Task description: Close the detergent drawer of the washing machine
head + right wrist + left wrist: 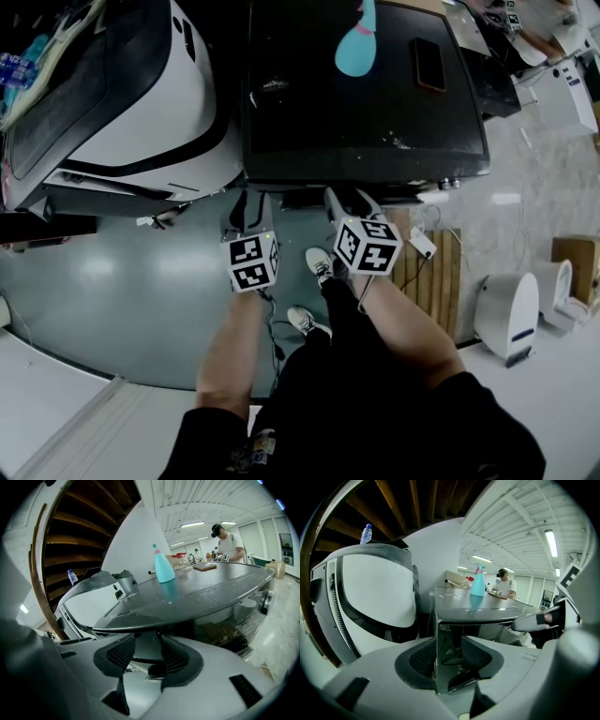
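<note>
The washing machine is dark-topped [366,103] and fills the upper middle of the head view. Both grippers are held at its front edge. My left gripper [248,208] is at the front left corner, and in the left gripper view [450,660] that corner's metal edge [437,658] stands in the gap between the open jaws, apart from the pads. My right gripper [349,204] is a little further right, also open [145,656], with a pale grey part under the top's rim showing between its jaws. A short dark piece [302,198] juts out between the two grippers. No view shows the detergent drawer plainly.
A cyan spray bottle [356,47] and a phone [429,64] lie on the machine's top. A white machine [141,94] stands close on the left. A wooden pallet [436,272] and a white appliance [511,314] are on the right. My shoes [319,262] are below the grippers.
</note>
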Motion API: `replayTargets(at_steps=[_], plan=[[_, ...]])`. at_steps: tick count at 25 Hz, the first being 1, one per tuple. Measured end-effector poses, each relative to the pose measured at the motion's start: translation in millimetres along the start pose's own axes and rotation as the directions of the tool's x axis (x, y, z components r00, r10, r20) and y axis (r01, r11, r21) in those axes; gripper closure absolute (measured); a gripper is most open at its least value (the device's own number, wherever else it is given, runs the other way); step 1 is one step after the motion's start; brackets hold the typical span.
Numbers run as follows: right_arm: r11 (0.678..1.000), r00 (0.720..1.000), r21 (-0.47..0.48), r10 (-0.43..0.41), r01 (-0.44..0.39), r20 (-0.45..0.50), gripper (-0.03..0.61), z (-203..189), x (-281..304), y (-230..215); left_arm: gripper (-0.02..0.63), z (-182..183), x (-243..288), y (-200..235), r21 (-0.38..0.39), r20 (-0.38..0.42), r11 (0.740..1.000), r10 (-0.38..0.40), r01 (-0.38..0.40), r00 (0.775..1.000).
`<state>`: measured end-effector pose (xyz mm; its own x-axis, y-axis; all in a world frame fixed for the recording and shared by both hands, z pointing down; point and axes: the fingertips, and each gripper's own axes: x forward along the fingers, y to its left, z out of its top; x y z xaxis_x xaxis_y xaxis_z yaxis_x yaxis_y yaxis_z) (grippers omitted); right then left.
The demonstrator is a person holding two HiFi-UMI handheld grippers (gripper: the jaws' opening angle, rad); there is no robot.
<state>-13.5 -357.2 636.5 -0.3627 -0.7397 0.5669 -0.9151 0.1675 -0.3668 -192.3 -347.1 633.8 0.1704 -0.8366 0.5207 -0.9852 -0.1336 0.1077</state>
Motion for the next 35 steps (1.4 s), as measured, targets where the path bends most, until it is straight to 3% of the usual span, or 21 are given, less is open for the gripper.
replayTargets(at_steps=[10,13,16,18,19,21,28,35], plan=[[1.000,1.000,-0.006,0.013,-0.013,0.000,0.405,0,-1,0,0.451,7,-18,-11,0.030,0.018,0.999,-0.046,0.045,0.999],[1.000,1.000,-0.007,0.015,-0.015,0.002,0.418,2,-6,0,0.483,20,-36,-12,0.032,0.055,0.998,-0.061,0.059,0.997],[0.999,1.000,-0.030,0.019,-0.019,0.009,0.452,4,-15,5,0.550,33,-56,-9,0.043,0.093,0.997,-0.062,0.059,0.994],[0.998,0.999,-0.050,0.037,-0.036,0.020,0.536,6,-23,11,0.601,41,-70,-8,0.046,0.118,0.997,-0.065,0.060,0.991],[0.997,0.998,-0.056,0.059,-0.057,0.028,0.577,8,-28,17,0.607,44,-78,-8,0.045,0.127,0.997,-0.069,0.064,0.989],[0.990,0.991,-0.061,0.127,-0.124,0.046,0.578,11,-40,32,0.609,51,-95,-11,0.036,0.142,0.996,-0.085,0.081,0.986],[0.936,0.944,-0.175,0.321,-0.305,0.076,0.580,19,-94,91,0.611,66,-166,-18,0.049,0.207,0.993,-0.111,0.103,0.972],[0.848,0.884,-0.344,0.459,-0.404,0.092,0.581,17,-160,153,0.611,63,-239,-19,0.065,0.250,0.993,-0.111,0.098,0.962]])
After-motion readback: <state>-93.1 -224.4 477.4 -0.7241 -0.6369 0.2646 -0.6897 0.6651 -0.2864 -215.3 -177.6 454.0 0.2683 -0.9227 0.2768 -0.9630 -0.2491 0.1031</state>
